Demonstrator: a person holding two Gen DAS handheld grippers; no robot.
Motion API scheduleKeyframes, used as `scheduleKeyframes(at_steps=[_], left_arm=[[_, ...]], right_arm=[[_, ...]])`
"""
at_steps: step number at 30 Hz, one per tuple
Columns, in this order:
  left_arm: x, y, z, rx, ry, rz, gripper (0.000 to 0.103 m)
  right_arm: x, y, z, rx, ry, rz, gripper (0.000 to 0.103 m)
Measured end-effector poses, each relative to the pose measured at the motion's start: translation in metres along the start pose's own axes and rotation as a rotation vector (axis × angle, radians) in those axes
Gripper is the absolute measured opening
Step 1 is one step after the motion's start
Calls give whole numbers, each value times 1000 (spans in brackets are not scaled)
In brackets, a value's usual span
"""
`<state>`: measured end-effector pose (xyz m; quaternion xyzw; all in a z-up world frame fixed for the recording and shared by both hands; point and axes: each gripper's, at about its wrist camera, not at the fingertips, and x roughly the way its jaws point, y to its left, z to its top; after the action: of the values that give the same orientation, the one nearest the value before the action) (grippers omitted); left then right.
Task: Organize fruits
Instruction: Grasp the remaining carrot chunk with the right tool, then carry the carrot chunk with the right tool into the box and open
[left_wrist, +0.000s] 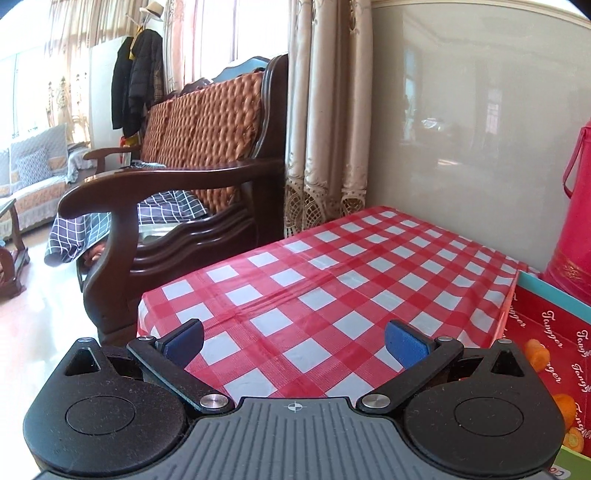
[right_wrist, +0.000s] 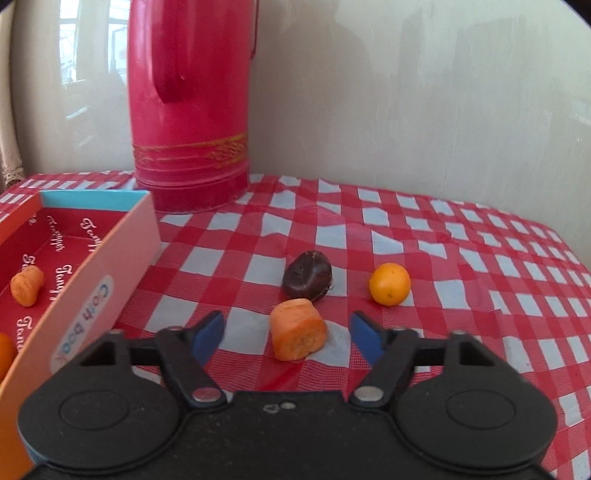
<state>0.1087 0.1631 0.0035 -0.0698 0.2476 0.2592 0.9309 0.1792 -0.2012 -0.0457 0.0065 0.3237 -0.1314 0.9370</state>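
Note:
My right gripper (right_wrist: 288, 334) is open, its blue pads on either side of an orange carrot chunk (right_wrist: 298, 329) that lies on the red checked tablecloth (right_wrist: 480, 280). Behind the chunk lie a dark brown fruit (right_wrist: 307, 275) and a small round orange (right_wrist: 389, 284). A red cardboard box (right_wrist: 122, 258) stands at the left with a carrot piece (right_wrist: 26, 286) inside. My left gripper (left_wrist: 293, 341) is open and empty above bare cloth (left_wrist: 332, 273). The box (left_wrist: 546, 332) shows at the right of the left wrist view with a carrot piece (left_wrist: 536, 355) in it.
A tall red thermos (right_wrist: 188, 107) stands at the back against the wall, behind the box; it also shows in the left wrist view (left_wrist: 576, 214). A dark wooden armchair (left_wrist: 192, 192) stands just beyond the table's left edge. A curtain (left_wrist: 325, 122) hangs behind it.

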Motion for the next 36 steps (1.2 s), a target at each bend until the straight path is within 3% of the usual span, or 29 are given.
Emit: scheduleKeyframes(at_steps=[2,5,14,22,29,35,36], left_arm=[[1,1,0,0,-4,8,103],[2,2,0,-1,1,10,103],[4,1,-1,-8,12,20,103],[8,8,0,-46,41,31,103],[9,6,-2,-40,45,37,103],[7,2,-3,-20,35,35,103],[6,2,-3,-19,33,35,103]], right_arm=[[5,-3,-1,23,25,19,41],[5,-5,-2,41,22,36,27],[-18,2,-4,10,-52,73,27],[-61,18,-1,-14,-171,253,27],[-82,55,-5,-114,-204,402,27],[-88,75,-10,-166,-202,435,28],[-89,76,-10,-174,-204,434,32]])
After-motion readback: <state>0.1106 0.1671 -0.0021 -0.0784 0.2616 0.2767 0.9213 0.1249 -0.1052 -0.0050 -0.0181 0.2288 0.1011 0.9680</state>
